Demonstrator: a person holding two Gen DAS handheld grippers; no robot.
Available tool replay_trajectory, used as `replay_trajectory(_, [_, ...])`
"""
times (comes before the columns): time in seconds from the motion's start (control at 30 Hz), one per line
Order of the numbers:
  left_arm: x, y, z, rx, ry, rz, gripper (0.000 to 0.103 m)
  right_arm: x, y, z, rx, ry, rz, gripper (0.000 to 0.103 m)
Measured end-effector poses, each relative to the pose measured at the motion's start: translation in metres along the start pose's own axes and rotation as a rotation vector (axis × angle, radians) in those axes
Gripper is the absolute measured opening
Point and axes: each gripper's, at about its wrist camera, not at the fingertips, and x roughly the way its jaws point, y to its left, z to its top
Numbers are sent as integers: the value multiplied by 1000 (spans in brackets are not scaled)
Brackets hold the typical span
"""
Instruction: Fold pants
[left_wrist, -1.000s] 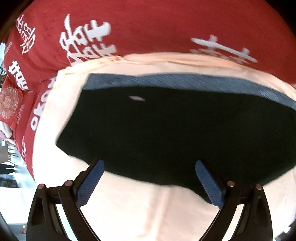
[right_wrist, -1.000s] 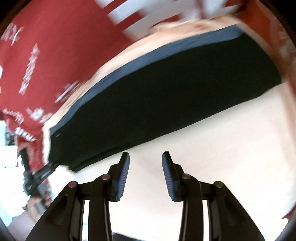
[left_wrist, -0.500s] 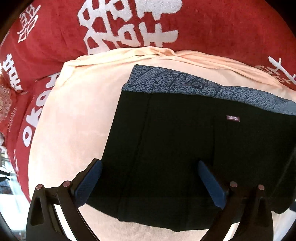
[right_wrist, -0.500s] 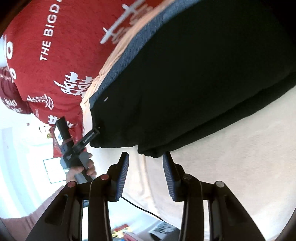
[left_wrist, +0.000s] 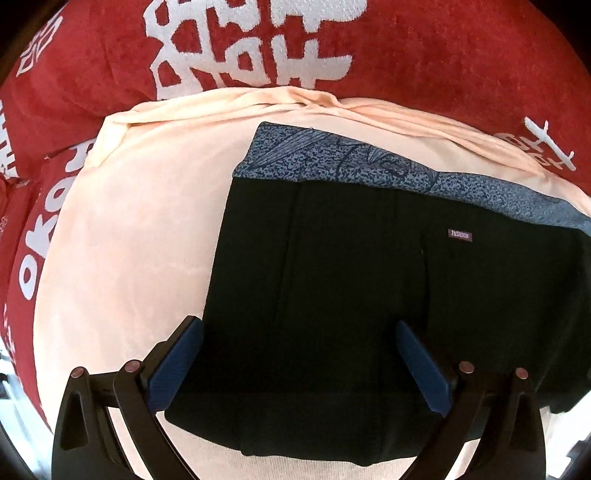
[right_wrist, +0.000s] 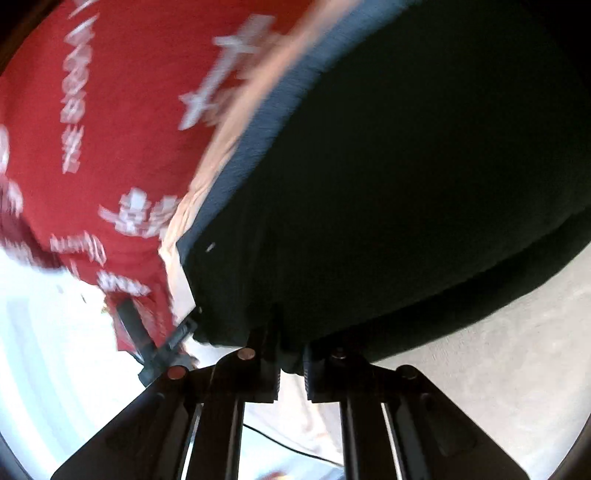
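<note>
- The pants (left_wrist: 369, 295) lie flat as a dark, already doubled-over rectangle on a peach cloth (left_wrist: 122, 258), with the patterned blue waistband (left_wrist: 369, 166) along the far edge toward 12 o'clock and a small label (left_wrist: 460, 235) just below it toward 2 o'clock.
- A stitched seam runs from waistband to near hem, a handy line for the next fold, I'd guess.
- The left gripper (left_wrist: 295, 354) hangs over the near edge at 6 o'clock, its blue fingers (left_wrist: 177, 362) spread wide and holding nothing, straddling the fabric as if lined up to take the hem or just to keep out of the way.
- In the right wrist view, which is blurred, the right gripper (right_wrist: 290, 365) has its fingers drawn narrow on a corner of the pants (right_wrist: 406, 184) at about 6 o'clock; the cloth bunches into the gap, so it looks pinched, probably to lift that side over.
- The left gripper (right_wrist: 162, 343) shows small at 8 o'clock there, by the other end of the same edge.
- The peach cloth gives a smooth base, and is itself spread over a red blanket (left_wrist: 443, 55) with big white lettering that fills everything beyond it.
</note>
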Motion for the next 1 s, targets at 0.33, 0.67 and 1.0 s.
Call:
replay_trajectory(0.33, [-54,-21,-1,19,-26,56,103,-25,-22,-23,-82,25,-209,14])
replay_trajectory(0.67, [-32,-209,-35,183,15,-81,103,-62,-27,38,-233,-123,-457,33])
replay_trajectory(1.0, [-54,-209,-10,200,-22,-53,103,-97,-43,18,-253,-138,-464,29])
